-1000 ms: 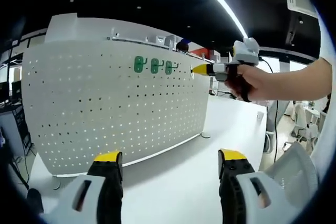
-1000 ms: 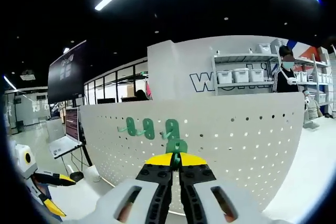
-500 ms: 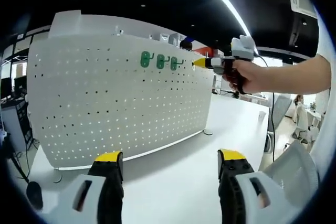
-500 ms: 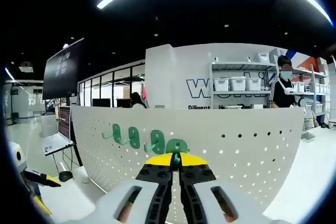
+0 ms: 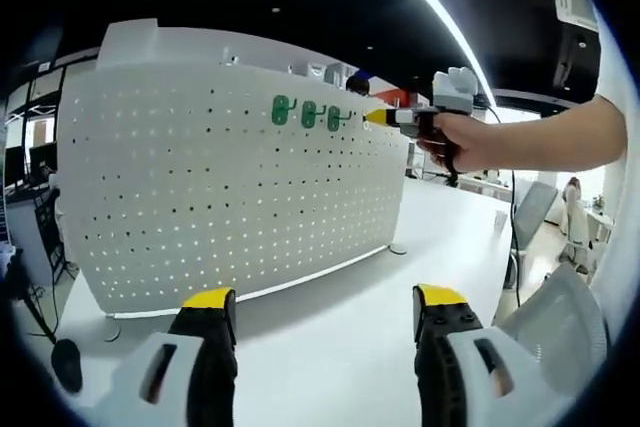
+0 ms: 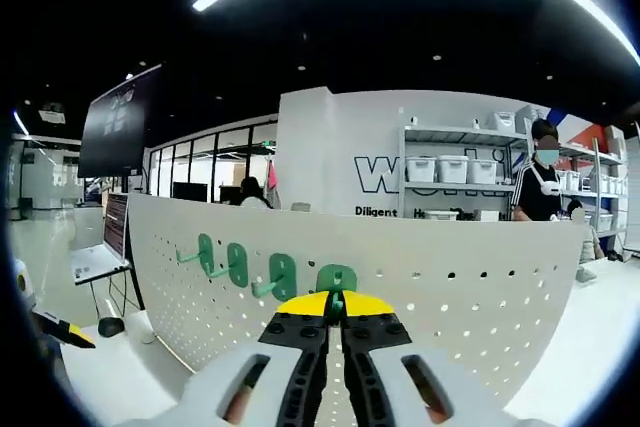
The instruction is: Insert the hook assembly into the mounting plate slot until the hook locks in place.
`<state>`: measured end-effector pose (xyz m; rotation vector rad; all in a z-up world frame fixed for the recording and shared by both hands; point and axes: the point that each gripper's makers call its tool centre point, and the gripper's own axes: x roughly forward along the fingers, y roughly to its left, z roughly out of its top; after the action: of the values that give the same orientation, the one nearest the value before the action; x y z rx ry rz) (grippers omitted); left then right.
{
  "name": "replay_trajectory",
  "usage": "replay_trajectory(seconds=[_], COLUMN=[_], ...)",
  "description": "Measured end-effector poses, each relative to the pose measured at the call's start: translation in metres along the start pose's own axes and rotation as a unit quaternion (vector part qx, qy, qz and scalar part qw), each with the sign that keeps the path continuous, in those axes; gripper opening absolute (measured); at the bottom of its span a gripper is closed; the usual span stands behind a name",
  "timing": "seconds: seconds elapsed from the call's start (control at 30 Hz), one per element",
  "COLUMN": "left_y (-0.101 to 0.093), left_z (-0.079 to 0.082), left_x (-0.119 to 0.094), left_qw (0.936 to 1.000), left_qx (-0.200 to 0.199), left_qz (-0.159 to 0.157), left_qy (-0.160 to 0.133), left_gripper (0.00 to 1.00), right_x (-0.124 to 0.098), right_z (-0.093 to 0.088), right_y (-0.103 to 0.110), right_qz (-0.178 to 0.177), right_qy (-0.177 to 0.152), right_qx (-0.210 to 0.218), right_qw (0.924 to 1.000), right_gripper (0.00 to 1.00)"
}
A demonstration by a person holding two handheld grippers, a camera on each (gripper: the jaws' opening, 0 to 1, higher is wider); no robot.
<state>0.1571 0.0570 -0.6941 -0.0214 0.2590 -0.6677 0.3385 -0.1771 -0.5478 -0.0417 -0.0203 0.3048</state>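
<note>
A white perforated pegboard (image 5: 230, 187) stands upright on a smooth white table (image 5: 340, 347), three green plastic hooks (image 5: 306, 113) seated in a row near its top edge. The right gripper (image 6: 335, 305), its yellow-tipped black jaws pinched on a fourth green hook (image 6: 337, 282), holds it against the board beside the row. The left gripper (image 5: 325, 299) hangs low over the table with jaws apart; behind, wall lettering reads "Diligent".

The left tongs (image 5: 325, 312) are hanging with jaws wide apart over the white bench (image 5: 340, 347). Ahead of them the white pegboard (image 5: 220, 187) is standing upright, carrying three green hooks (image 5: 306, 113) near its top edge. Beyond, a hand (image 5: 462, 142) is holding the right tongs (image 5: 378, 117) just beside those hooks.
</note>
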Motion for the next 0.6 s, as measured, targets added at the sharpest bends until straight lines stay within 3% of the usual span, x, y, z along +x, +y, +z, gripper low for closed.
replay_trajectory(seconds=[0.6], left_y=[0.003], left_z=[0.000], left_x=[-0.002], left_qw=[1.0000], left_qx=[-0.002], left_qz=[0.007], left_qy=[0.004], left_gripper=[0.73], right_x=[0.016], right_z=[-0.003], right_y=[-0.003], right_qz=[0.002], right_qy=[0.003], right_qx=[-0.006], right_qw=[1.0000], right_gripper=[0.01])
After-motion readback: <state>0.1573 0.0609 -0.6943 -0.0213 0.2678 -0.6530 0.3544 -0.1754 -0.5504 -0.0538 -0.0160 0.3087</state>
